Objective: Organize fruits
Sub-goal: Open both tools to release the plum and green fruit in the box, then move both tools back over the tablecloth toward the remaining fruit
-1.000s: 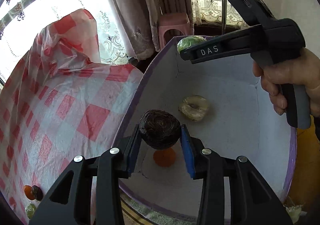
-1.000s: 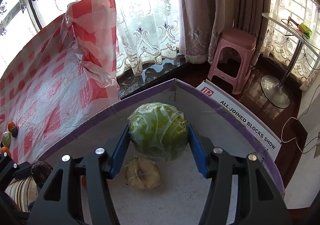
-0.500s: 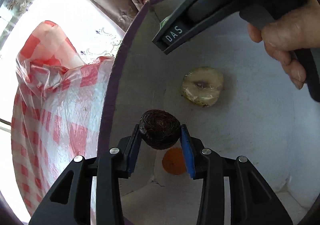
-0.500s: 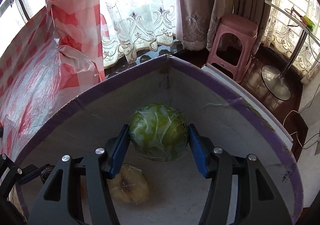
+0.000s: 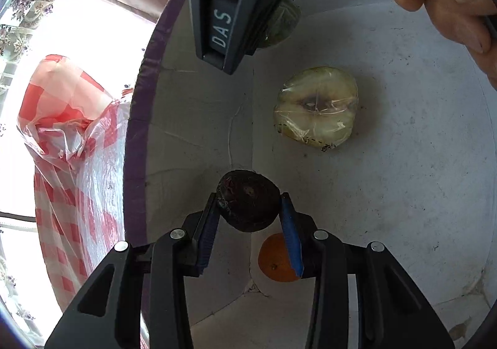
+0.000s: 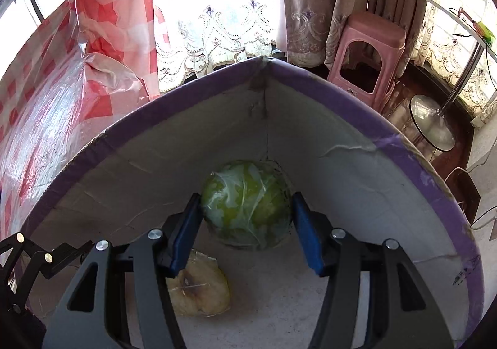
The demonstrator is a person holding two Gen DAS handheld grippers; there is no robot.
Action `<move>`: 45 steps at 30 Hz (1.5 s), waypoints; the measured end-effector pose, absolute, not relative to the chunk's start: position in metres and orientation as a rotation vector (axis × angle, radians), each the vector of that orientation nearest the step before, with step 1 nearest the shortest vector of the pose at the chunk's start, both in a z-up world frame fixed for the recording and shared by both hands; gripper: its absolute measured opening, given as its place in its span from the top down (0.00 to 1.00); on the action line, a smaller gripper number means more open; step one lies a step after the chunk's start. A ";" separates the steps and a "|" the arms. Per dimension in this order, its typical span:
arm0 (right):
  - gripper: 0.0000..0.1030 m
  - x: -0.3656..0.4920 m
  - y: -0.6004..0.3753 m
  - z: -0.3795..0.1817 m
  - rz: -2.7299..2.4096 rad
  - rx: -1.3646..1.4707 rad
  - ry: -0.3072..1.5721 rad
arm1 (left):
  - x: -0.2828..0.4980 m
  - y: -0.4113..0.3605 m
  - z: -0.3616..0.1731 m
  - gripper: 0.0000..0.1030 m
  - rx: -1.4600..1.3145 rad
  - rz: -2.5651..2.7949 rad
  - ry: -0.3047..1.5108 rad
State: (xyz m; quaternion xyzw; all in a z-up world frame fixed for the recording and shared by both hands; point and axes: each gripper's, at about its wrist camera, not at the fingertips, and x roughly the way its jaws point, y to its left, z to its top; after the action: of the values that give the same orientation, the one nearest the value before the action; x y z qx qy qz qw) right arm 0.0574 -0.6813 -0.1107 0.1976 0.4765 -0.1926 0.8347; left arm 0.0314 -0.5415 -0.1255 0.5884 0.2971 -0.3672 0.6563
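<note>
My left gripper (image 5: 248, 209) is shut on a dark brown round fruit (image 5: 247, 200), held inside a white box with a purple rim (image 5: 136, 119). An orange fruit (image 5: 275, 262) lies on the box floor just below it. A wrapped pale halved fruit (image 5: 316, 106) lies further in; it also shows in the right wrist view (image 6: 198, 290). My right gripper (image 6: 247, 215) is shut on a wrapped green round fruit (image 6: 245, 203), low in the box's far corner. The right gripper's body (image 5: 236, 7) hangs at the top of the left wrist view.
A red-and-white checked plastic cover (image 6: 62, 69) lies left of the box (image 6: 403, 144). Behind the box are lace curtains (image 6: 217, 26), a pink stool (image 6: 366, 47) and a metal table stand (image 6: 435, 119).
Both grippers have moved deeper into the box with their fruits. The green fruit has dropped toward the far corner, and the dark fruit is lower, near the orange one.
</note>
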 end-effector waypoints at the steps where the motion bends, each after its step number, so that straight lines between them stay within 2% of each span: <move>1: 0.43 0.058 -0.681 -0.112 -0.407 0.417 1.014 | 0.033 -0.542 -0.125 0.62 1.330 -0.830 0.675; 12: 0.43 0.061 -0.680 -0.116 -0.405 0.416 1.041 | 0.043 -0.539 -0.130 0.56 1.329 -0.800 0.680; 13: 0.43 0.061 -0.680 -0.116 -0.403 0.416 1.042 | 0.040 -0.538 -0.128 0.54 1.327 -0.797 0.677; 15: 0.43 0.061 -0.680 -0.117 -0.403 0.419 1.044 | 0.041 -0.538 -0.126 0.41 1.319 -0.800 0.660; 19: 0.31 0.060 -0.682 -0.114 -0.417 0.418 1.016 | 0.040 -0.538 -0.123 0.40 1.314 -0.803 0.655; 23: 0.31 0.060 -0.679 -0.114 -0.411 0.410 1.021 | 0.036 -0.538 -0.121 0.39 1.301 -0.804 0.639; 25: 0.26 0.058 -0.679 -0.111 -0.412 0.410 1.004 | 0.035 -0.536 -0.118 0.37 1.291 -0.804 0.623; 30: 0.23 0.048 -0.681 -0.097 -0.436 0.418 0.937 | 0.026 -0.529 -0.091 0.21 1.213 -0.807 0.515; 36: 0.23 0.030 -0.680 -0.066 -0.470 0.407 0.829 | 0.028 -0.508 -0.046 0.17 1.057 -0.783 0.416; 45: 0.23 0.004 -0.653 0.003 -0.457 0.382 0.657 | 0.044 -0.447 0.016 0.14 0.774 -0.738 0.390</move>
State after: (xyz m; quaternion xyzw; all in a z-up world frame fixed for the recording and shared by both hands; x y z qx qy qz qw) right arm 0.0037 -0.6526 0.0029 0.1850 0.3178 -0.2211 0.9033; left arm 0.0439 -0.4468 0.0162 0.3664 0.1844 -0.3495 0.8424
